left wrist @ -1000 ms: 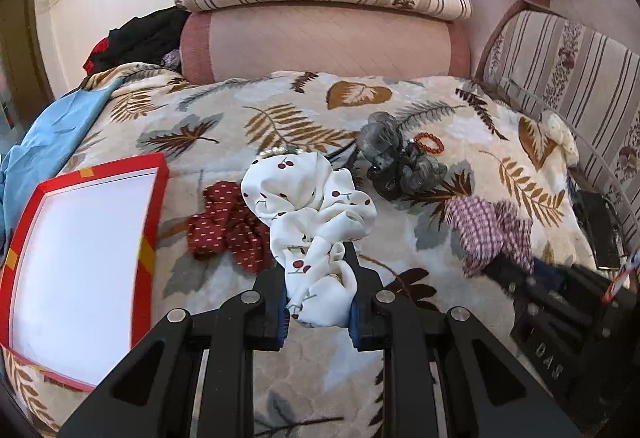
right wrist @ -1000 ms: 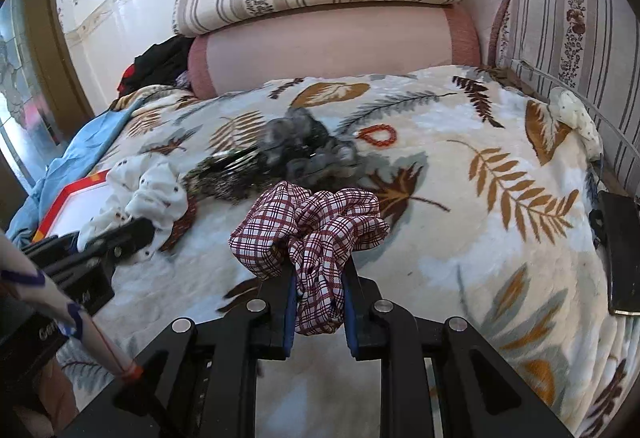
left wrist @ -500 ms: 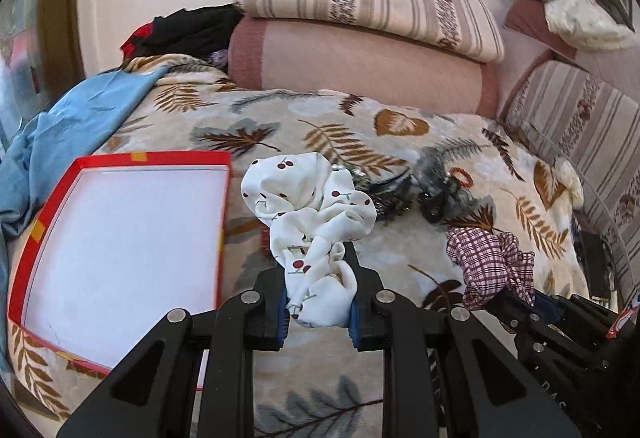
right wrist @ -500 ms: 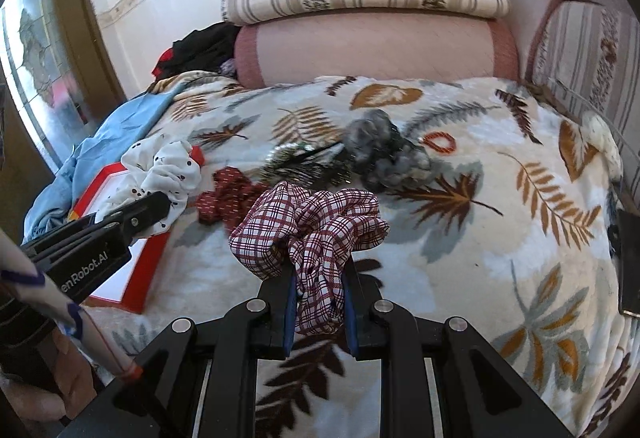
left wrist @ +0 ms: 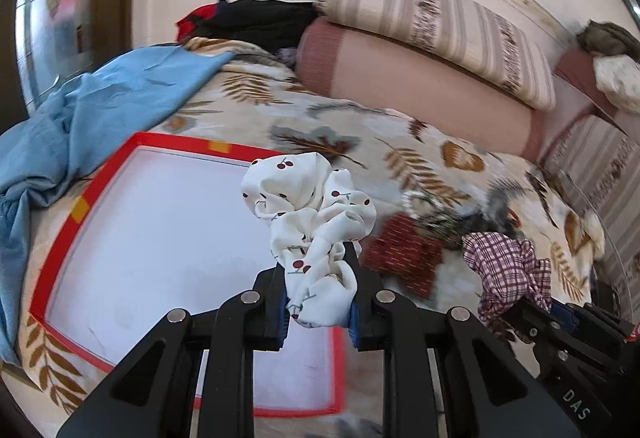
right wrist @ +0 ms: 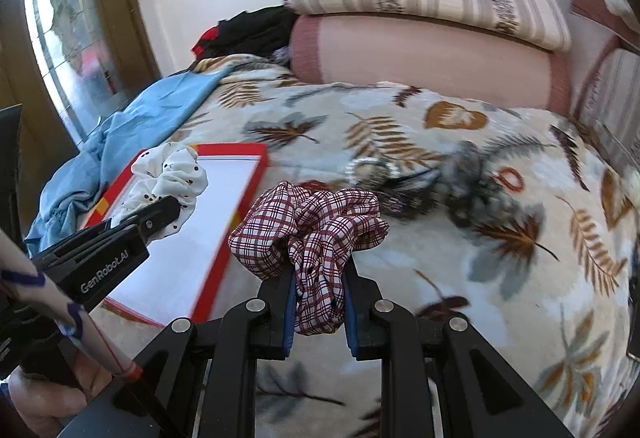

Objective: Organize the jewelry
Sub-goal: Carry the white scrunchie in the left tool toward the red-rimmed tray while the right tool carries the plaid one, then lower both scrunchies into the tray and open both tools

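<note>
My left gripper (left wrist: 318, 302) is shut on a white cherry-print scrunchie (left wrist: 312, 214), held in the air over the right part of a red-rimmed white tray (left wrist: 160, 238). In the right wrist view that scrunchie (right wrist: 168, 174) hangs above the tray (right wrist: 212, 270). My right gripper (right wrist: 319, 298) is shut on a maroon plaid scrunchie (right wrist: 312, 226), held above the bed just right of the tray; the left wrist view shows that plaid scrunchie (left wrist: 508, 270) at the right. A dark red scrunchie (left wrist: 400, 250), a grey scrunchie (right wrist: 472, 182), a bead bracelet (right wrist: 372, 166) and an orange ring-shaped band (right wrist: 510, 178) lie on the blanket.
The leaf-print blanket (right wrist: 520, 298) covers the bed. A blue cloth (left wrist: 100, 110) is bunched left of the tray. A pink bolster (left wrist: 420, 78) and a striped cushion (left wrist: 432, 18) lie at the back, dark clothes (left wrist: 256, 18) beside them. A hand (right wrist: 36, 398) shows at lower left.
Both grippers have swung left with their scrunchies. The white scrunchie now hangs over the tray, and the plaid one has come close to the tray's right rim.
</note>
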Action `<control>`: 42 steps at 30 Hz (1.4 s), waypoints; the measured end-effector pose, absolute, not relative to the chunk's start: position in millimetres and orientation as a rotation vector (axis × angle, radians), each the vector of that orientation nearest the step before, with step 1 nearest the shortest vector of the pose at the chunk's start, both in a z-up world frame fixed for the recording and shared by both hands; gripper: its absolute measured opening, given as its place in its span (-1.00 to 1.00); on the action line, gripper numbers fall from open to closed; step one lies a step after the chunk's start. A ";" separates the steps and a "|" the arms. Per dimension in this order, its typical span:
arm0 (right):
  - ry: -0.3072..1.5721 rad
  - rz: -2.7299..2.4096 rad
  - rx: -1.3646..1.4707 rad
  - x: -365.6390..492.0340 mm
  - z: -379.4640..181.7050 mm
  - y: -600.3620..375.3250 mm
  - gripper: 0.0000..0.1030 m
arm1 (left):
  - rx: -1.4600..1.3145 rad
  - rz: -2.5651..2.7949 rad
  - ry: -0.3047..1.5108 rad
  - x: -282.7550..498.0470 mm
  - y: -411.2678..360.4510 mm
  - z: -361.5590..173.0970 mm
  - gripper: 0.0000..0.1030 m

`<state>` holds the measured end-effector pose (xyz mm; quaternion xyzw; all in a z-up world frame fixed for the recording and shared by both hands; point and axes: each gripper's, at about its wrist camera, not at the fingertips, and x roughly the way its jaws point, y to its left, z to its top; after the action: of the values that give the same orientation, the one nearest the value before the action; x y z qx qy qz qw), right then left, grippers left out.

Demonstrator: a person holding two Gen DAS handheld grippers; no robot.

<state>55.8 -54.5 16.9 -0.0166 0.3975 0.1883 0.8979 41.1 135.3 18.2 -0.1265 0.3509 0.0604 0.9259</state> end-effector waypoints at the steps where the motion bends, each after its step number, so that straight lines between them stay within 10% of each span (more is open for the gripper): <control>1: 0.827 0.398 -0.039 57.8 16.5 -47.3 -0.58 | -0.267 0.135 0.721 42.5 142.3 17.6 -0.59; 34: 1.057 0.525 -0.073 192.0 -46.2 148.2 -0.49 | -0.445 0.376 0.894 137.9 306.4 -37.9 -0.45; 42: 1.038 0.525 -0.069 188.7 -42.6 141.4 0.04 | -0.456 0.390 0.889 135.2 306.1 -34.3 -0.29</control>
<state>188.7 141.4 -42.6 -0.0326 0.4903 0.2479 0.8349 135.2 306.1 -34.3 -0.2171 0.4233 0.1857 0.8597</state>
